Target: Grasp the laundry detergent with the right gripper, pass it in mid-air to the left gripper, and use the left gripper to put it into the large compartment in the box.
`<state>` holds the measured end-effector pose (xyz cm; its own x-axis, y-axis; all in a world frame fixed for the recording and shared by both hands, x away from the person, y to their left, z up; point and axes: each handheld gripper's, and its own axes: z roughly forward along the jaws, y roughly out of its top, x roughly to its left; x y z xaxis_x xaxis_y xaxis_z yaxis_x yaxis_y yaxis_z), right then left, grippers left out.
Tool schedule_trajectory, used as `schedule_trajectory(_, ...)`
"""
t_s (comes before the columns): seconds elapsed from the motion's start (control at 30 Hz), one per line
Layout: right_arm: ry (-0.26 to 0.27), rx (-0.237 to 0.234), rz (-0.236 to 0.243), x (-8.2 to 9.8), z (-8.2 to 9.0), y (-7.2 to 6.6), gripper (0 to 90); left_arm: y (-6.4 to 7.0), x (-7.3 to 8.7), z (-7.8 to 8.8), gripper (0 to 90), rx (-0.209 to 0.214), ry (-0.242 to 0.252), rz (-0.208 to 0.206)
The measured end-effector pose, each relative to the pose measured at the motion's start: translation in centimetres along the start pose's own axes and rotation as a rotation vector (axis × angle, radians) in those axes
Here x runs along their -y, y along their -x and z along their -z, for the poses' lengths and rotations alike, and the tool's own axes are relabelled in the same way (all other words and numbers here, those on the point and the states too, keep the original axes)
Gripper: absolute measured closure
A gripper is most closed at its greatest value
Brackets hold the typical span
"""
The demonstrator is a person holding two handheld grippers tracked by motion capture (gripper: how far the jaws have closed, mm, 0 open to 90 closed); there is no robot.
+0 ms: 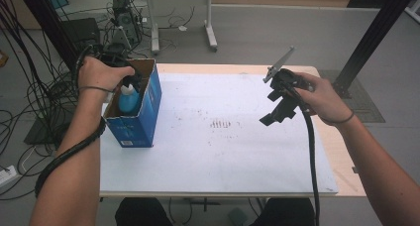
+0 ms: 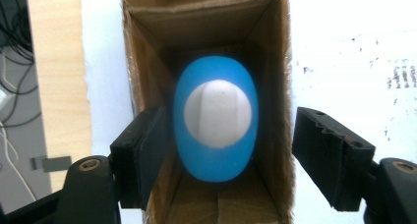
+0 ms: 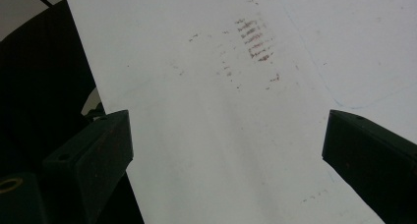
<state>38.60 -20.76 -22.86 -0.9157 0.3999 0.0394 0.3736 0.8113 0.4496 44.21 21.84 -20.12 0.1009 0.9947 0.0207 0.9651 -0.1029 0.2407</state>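
Note:
A blue bottle with a white cap stands upright inside an open-topped cardboard box. Seen from above, the box has blue outer walls and sits at the left edge of the white sheet, with the bottle inside it. My left gripper points down into the box with its jaws on either side of the bottle. The left pad sits close beside the bottle and the right pad stands clear of it. My right gripper hovers open over the sheet's right half, with nothing between its jaws.
A white sheet covers most of the wooden table, with dark smudges near its middle. Cables, stands and a second table's legs crowd the floor at the back left. A black post rises at the back right.

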Motion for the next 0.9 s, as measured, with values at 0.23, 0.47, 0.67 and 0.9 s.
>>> schedule_trajectory(0.23,-0.004,-0.004,0.0,-0.1,-0.1,0.2,5.1,1.3,0.0,2.1,24.2,0.003,0.03,-0.045)
schedule_trajectory(0.47,-0.001,-0.01,-0.01,-0.2,-0.3,0.5,5.2,3.4,0.4,3.8,16.9,0.027,0.064,-0.11)
schedule_trajectory(0.67,-0.006,-0.007,-0.013,-0.2,-0.3,0.6,5.3,5.4,1.0,4.3,12.8,0.085,0.085,-0.154)
schedule_trajectory(0.9,-0.002,-0.012,-0.02,-0.3,-0.2,0.6,5.2,7.6,1.7,4.4,8.6,0.127,0.076,-0.233)
